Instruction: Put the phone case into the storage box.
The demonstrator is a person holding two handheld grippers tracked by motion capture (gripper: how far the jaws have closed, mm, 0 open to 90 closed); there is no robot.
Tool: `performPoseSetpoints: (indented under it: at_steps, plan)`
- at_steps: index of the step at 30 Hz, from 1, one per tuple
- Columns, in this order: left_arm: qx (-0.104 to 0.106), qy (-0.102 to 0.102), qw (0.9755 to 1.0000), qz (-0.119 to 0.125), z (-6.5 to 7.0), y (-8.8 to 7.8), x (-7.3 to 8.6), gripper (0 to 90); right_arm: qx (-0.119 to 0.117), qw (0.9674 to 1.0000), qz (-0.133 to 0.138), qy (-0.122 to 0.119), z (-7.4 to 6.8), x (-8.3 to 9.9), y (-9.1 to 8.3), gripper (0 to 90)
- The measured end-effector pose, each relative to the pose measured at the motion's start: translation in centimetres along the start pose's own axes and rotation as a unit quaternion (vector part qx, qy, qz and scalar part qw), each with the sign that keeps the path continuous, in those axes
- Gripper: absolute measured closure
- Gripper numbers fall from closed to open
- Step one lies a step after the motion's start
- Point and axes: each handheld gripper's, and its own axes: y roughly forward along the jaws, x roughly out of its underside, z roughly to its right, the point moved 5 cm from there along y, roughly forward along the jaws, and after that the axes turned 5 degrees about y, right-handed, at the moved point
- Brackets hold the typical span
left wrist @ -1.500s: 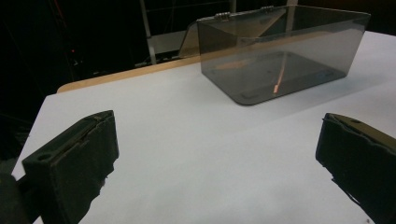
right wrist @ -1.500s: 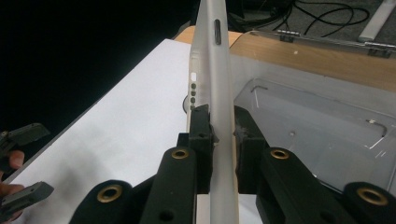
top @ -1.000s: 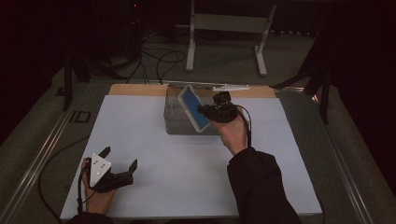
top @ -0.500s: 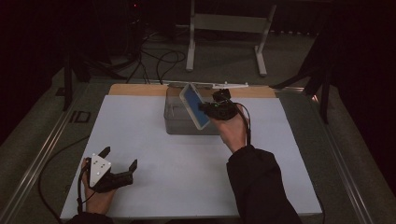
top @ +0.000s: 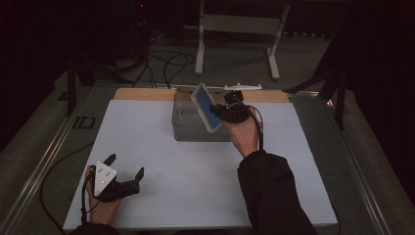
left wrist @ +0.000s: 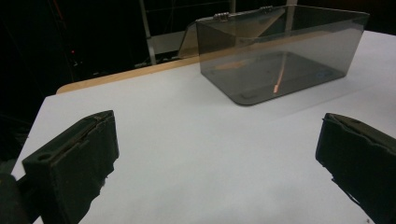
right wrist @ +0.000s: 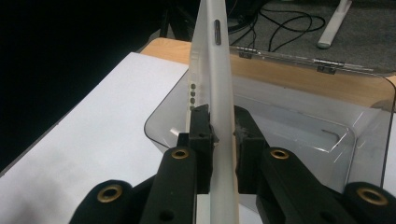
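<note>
Right now we are holding a phone (top: 205,107) in a pale case with the right gripper (top: 219,113), whose jaws are clamping it by its two flat faces. Seen from the right gripper view, the phone (right wrist: 216,79) is standing on edge between the black pads, its thin side with a slot-shaped button facing the camera and its length running away from us. From the high view its blue screen is tilting up and toward the left, and it is hanging above the right end of a smoky clear plastic box (top: 192,125), apart from the box walls as far as we can tell. That box (right wrist: 299,122) is sitting open near the far middle of the white worktop (top: 161,147), with its hinged lid (top: 242,87) folded back over the wooden strip (top: 142,94) along the far edge; the inside of the box is looking bare in the right gripper view. Our left gripper (top: 124,172) is resting low at the near left corner of the worktop, well apart from the box, with a grey three-cornered plate on top and its jaws standing wide with nothing between them. Through the left gripper view we are seeing the box (left wrist: 280,51) farther off, beyond the two spread black pads. Beyond the worktop, dark cables (top: 166,63) are lying on the grey floor beside a pale metal stand (top: 240,29).
</note>
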Motion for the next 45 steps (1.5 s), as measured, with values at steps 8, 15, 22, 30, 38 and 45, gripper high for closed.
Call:
performPoseSetpoints:
  at_steps: [8,15,22,30,38,45]
  plan:
    - [0.0,0.0,1.0,0.0,0.0,0.0,0.0,0.3,0.008,1.0,0.002,0.003,0.3,-0.3,0.1,81.0]
    - [-0.001,0.001,1.0,0.0,0.0,0.0,0.0,0.3,0.014,0.9999,0.006,0.005,0.4,-0.7,0.2,81.0]
    - [0.002,0.001,1.0,-0.002,0.0,0.1,0.0,0.3,0.018,0.9998,0.007,0.005,0.5,-0.9,0.3,81.0]
    - [0.005,-0.003,1.0,-0.001,0.0,0.0,0.0,0.3,0.023,0.9997,0.006,0.007,0.9,-1.0,0.5,81.0]
    - [0.008,0.001,1.0,-0.003,0.1,0.1,-0.1,0.3,0.03,0.9995,0.008,0.01,1.2,-1.1,0.6,80.9]
    - [0.01,-0.002,0.9999,-0.003,0.0,0.1,-0.1,0.3,0.029,0.9995,0.004,0.007,1.3,-1.2,0.8,81.0]
